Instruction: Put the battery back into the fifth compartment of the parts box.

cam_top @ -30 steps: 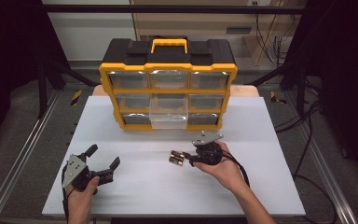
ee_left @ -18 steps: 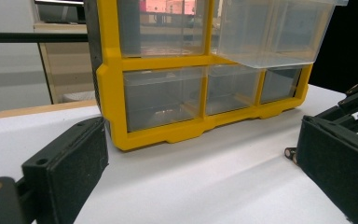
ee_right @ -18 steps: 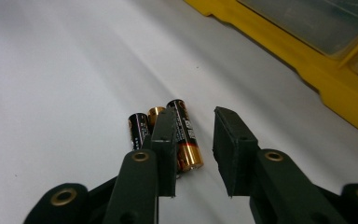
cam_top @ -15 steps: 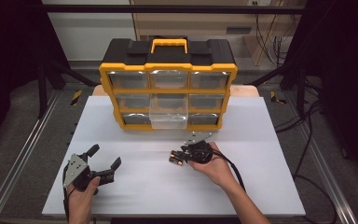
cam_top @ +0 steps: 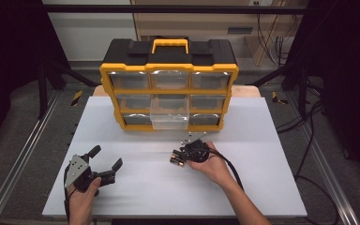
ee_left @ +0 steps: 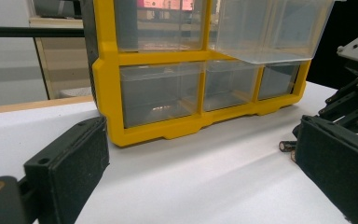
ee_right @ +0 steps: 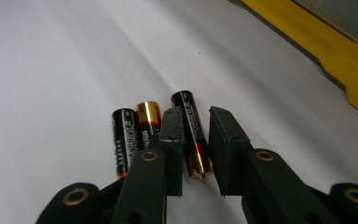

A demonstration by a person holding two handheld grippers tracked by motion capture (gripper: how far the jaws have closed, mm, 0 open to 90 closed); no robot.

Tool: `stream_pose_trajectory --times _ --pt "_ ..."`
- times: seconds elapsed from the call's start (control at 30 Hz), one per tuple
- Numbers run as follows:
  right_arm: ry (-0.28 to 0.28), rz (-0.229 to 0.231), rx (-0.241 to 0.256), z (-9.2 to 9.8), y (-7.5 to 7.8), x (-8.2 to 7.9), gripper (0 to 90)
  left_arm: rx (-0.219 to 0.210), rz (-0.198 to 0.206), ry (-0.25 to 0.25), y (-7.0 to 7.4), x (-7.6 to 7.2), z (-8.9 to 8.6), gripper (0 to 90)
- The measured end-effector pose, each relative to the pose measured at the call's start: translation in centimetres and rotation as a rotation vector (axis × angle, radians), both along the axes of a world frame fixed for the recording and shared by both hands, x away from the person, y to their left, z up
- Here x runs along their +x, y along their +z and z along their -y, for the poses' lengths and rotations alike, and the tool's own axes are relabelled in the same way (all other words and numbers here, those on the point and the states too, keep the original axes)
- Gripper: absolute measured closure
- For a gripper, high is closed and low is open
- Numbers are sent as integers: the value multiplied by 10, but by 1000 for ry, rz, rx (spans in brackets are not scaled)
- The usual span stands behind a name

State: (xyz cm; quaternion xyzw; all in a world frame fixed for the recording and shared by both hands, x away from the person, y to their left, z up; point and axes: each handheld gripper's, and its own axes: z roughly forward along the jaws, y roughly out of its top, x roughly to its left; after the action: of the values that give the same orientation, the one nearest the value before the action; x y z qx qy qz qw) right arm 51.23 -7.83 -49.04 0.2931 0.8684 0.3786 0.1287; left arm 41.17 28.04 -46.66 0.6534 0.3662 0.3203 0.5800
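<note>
Battery (ee_right: pixel 193 135) lying on bench (cam_top: pixel 262 154) between right claw (ee_right: pixel 196 149) pads, not clamped yet; two neighbours (ee_right: pixel 135 133) touching. Risk: left pad nudging neighbours, battery rolling away. Left claw (cam_top: pixel 104 164) idling, gaping empty.

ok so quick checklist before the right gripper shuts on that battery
1. Battery between the right gripper jaws: ok, one jaw on each side.
2. Jaws clear of it: cannot tell, the left jaw looks close to or against it.
3. Other two batteries outside the jaws: ok, though the nearer one sits right beside the left jaw.
4. Middle drawer of the yellow organizer pulled out: ok.
5. Left gripper out of the way: ok, open, off at the table's left.
</note>
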Motion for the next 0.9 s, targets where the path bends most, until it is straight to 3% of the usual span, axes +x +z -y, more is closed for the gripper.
stream_pose_trajectory --times 0.13,0.27,0.5,0.7,0.73,0.9 --pt "-4 -22 9 1 -5 4 763 0 -2 0 0 1 0 29" --pt "14 -14 10 4 -3 2 769 2 -5 1 -1 1 0 30" --pt "-36 77 42 27 22 -16 769 0 -6 7 -1 1 -1 31" --pt "-103 137 98 54 43 -30 769 0 -4 5 -1 1 0 31" --pt "-126 163 120 62 52 -34 769 0 -5 5 -1 1 0 32" --pt "-152 215 142 71 72 -40 769 5 -4 3 -1 1 0 31"
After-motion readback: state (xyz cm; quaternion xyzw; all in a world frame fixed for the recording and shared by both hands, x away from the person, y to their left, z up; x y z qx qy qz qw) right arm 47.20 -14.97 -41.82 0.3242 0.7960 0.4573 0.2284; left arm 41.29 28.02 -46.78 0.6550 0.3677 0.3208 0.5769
